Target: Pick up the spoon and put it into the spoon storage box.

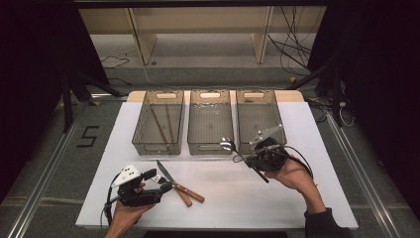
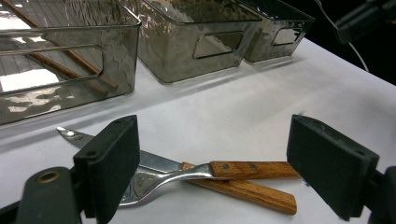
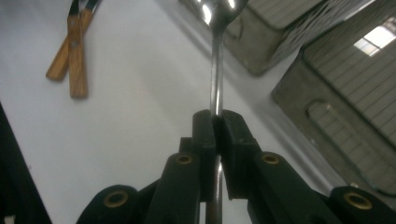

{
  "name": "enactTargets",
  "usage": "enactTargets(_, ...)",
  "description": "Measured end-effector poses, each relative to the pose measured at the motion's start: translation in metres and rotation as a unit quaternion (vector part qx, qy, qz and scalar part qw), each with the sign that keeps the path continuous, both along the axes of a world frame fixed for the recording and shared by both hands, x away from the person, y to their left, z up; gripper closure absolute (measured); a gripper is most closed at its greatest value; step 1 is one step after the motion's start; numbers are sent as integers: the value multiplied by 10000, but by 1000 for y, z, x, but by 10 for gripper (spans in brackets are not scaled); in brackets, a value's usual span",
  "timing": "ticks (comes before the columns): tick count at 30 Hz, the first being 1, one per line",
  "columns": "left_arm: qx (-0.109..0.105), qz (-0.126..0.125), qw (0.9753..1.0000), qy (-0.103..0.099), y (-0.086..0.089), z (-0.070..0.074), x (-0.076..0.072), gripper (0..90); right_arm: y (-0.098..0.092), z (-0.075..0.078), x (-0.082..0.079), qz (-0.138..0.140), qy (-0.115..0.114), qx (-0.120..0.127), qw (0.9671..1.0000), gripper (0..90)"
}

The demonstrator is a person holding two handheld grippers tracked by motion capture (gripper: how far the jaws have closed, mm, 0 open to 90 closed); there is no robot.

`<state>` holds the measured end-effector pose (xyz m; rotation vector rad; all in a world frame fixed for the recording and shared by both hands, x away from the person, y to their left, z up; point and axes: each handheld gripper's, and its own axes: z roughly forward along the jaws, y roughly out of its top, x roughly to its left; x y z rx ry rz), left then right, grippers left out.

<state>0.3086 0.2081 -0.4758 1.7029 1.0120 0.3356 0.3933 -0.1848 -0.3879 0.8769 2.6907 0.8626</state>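
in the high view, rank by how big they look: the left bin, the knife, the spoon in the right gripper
1. left bin, clearly largest.
2. knife, long from blade tip to wooden handle.
3. spoon, smallest, though the right gripper covers part of its handle, so its full length is unsure.

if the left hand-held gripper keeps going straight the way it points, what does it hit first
Probably the wooden-handled fork, lying crossed over the knife between the open jaws of the left hand-held gripper. Beyond them is bare table, then the middle bin, though depth is unclear.
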Motion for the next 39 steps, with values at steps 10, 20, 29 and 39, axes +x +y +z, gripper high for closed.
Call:
enactTargets(10,32,21,10000,-14,1,-2,0,169,21,19,26,-194,-42,342,9992,851)
enactTargets(20,69,20,10000,-37,1,-2,0,169,42,29,51,-464,-5,645,9968,851)
enactTargets(29,100,21,9999,-94,0,-3,-1,168,55,39,69,-602,-5,791,9950,851)
enactTargets(39,95,52,9999,-134,1,-2,-2,168,73,42,96,-835,82,876,9926,851)
